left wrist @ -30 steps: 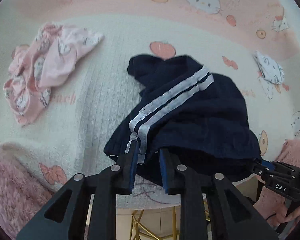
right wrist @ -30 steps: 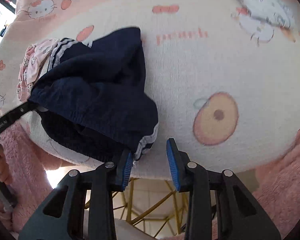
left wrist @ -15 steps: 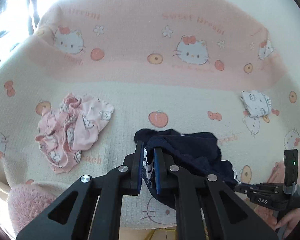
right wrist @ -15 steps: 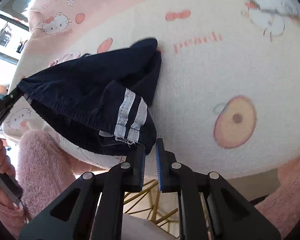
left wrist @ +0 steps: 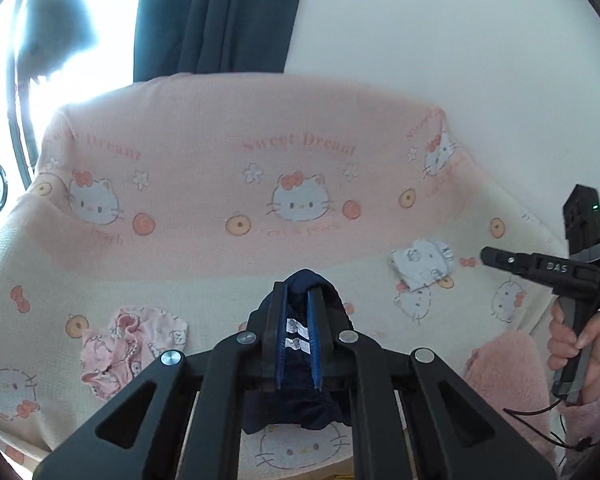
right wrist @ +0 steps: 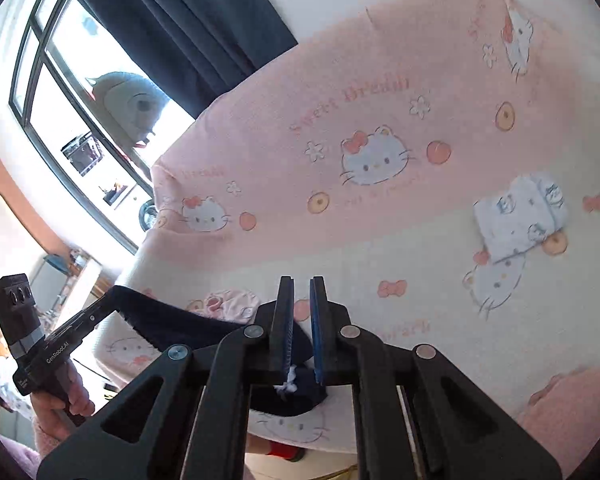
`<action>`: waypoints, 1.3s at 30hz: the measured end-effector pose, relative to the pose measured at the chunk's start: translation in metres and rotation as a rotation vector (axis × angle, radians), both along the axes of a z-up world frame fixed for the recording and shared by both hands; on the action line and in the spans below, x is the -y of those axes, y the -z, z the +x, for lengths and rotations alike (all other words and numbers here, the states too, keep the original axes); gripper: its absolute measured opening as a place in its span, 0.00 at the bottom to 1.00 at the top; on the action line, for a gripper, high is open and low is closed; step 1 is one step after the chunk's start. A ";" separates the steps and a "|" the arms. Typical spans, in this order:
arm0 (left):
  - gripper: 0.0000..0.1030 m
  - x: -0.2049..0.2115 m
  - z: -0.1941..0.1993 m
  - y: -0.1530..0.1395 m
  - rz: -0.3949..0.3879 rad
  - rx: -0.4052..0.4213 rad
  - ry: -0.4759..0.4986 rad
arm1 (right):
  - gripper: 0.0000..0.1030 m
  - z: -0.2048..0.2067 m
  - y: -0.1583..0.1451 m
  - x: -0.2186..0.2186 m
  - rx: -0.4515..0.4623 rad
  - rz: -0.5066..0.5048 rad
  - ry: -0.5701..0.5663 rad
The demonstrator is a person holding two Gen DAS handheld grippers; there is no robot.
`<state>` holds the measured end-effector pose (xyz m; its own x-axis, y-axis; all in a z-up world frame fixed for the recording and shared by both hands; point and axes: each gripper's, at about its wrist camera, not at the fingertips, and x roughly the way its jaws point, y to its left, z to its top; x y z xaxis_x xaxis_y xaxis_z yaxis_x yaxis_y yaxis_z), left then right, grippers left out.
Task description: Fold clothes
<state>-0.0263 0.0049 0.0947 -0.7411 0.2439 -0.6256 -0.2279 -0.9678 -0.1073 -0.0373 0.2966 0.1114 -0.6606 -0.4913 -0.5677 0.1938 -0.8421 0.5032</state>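
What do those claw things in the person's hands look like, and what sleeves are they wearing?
Both are black plastic. The left claw and right claw have blue pads and silver screws on triangle-shaped arms. The right handle says DAS, has a green light and a thin black cable. The left handle says GenRobot.AI. The sleeves are fluffy pink.

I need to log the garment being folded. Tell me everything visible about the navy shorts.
The navy shorts are dark knit fabric with two white side stripes. They hang bunched, lifted off the cat-print blanket, stretched between the two tools: the left gripper pinches the striped edge, the right gripper clamps another edge with white trim showing. Their lower folds sag toward the blanket's front edge.
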 end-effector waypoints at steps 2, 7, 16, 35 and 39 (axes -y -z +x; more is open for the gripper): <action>0.10 -0.001 -0.004 0.014 0.031 0.043 -0.001 | 0.09 -0.016 0.018 0.004 0.038 0.065 -0.021; 0.10 -0.008 0.000 0.034 0.052 0.085 -0.018 | 0.19 -0.002 0.094 0.041 0.195 0.115 -0.224; 0.10 -0.005 0.006 0.038 0.071 0.103 -0.018 | 0.38 0.050 0.197 0.125 0.312 0.286 -0.482; 0.10 0.024 0.010 -0.056 0.012 -0.176 0.011 | 0.06 -0.008 0.017 0.014 -0.196 0.441 0.080; 0.11 0.012 -0.009 -0.013 0.085 -0.006 0.086 | 0.07 0.002 0.003 0.013 -0.203 0.409 0.060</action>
<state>-0.0350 -0.0069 0.1082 -0.7190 0.3589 -0.5952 -0.3109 -0.9320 -0.1864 -0.0351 0.2837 0.1089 -0.7988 -0.2115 -0.5632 0.1992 -0.9763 0.0841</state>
